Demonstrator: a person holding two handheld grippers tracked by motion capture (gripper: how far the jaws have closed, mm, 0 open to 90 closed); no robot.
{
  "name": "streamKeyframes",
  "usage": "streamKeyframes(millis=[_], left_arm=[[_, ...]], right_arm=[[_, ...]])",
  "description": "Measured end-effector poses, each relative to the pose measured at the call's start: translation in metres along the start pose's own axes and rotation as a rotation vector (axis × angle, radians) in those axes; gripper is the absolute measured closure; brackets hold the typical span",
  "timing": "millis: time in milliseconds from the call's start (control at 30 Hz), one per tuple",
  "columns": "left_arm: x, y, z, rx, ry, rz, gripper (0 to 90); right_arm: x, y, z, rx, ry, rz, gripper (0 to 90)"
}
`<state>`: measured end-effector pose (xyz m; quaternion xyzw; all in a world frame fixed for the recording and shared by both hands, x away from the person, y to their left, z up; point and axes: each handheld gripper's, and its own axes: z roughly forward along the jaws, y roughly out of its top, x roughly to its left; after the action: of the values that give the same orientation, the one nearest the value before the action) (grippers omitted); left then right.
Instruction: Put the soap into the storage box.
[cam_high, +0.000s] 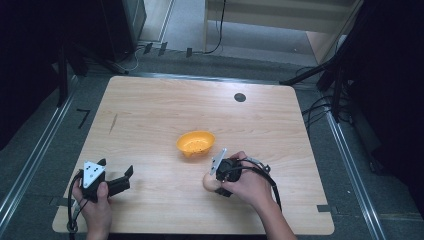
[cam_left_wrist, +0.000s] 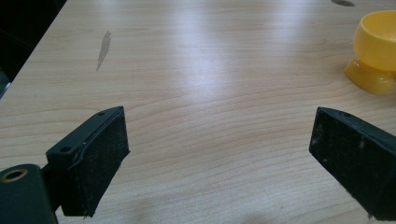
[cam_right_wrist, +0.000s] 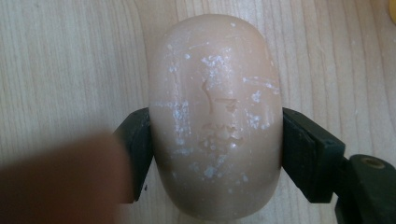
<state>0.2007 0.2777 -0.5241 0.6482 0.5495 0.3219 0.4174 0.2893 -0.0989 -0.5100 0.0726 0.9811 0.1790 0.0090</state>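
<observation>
Wooden table (cam_high: 150, 115) lies bare across its left half, where the left gripper (cam_high: 116, 176) rests near the front edge, jaws wide and holding nothing. Farther right, the yellow egg cup (cam_high: 195, 143) stands near the middle with free room all round it. Just in front of it, the right gripper (cam_high: 214, 183) pinches the beige egg (cam_right_wrist: 215, 116) by its sides, low over the wood. Judging by this, the grasp is made; next comes a lift and a short carry to the cup.
</observation>
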Motion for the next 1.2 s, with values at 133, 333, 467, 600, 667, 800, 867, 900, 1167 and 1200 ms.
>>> streamKeyframes(millis=[133,333,467,600,667,800,867,900,1167,1200], left_arm=[[0.000,0.000,0.000,-0.001,0.000,-0.001,5.1],[0.000,0.000,0.000,-0.001,0.001,0.000,5.1],[0.000,0.000,0.000,0.000,0.001,0.000,5.1],[0.000,0.000,0.000,0.000,0.001,-0.001,5.1],[0.000,0.000,0.000,0.000,0.001,-0.001,5.1],[0.000,0.000,0.000,-0.001,0.000,-0.002,5.1],[0.000,0.000,0.000,0.000,0.000,-0.001,5.1],[0.000,0.000,0.000,0.000,0.000,-0.002,5.1],[0.000,0.000,0.000,0.000,0.002,-0.001,5.1],[0.000,0.000,0.000,0.000,0.002,-0.001,5.1]], right_arm=[[-0.001,-0.004,0.001,-0.043,0.009,-0.037,32.2],[-0.002,-0.005,0.000,-0.051,0.013,-0.054,33.3],[-0.002,-0.006,0.000,-0.067,0.019,-0.065,33.5],[-0.003,-0.007,0.000,-0.075,0.026,-0.078,33.5],[-0.003,-0.007,0.000,-0.078,0.025,-0.082,33.5],[-0.003,-0.006,-0.001,-0.081,0.036,-0.089,33.5],[-0.004,-0.006,-0.003,-0.093,0.046,-0.092,33.5],[-0.003,-0.006,-0.003,-0.098,0.047,-0.094,33.5],[-0.003,-0.006,-0.009,-0.120,0.061,-0.120,33.4],[-0.003,-0.005,-0.010,-0.120,0.063,-0.122,33.4]])
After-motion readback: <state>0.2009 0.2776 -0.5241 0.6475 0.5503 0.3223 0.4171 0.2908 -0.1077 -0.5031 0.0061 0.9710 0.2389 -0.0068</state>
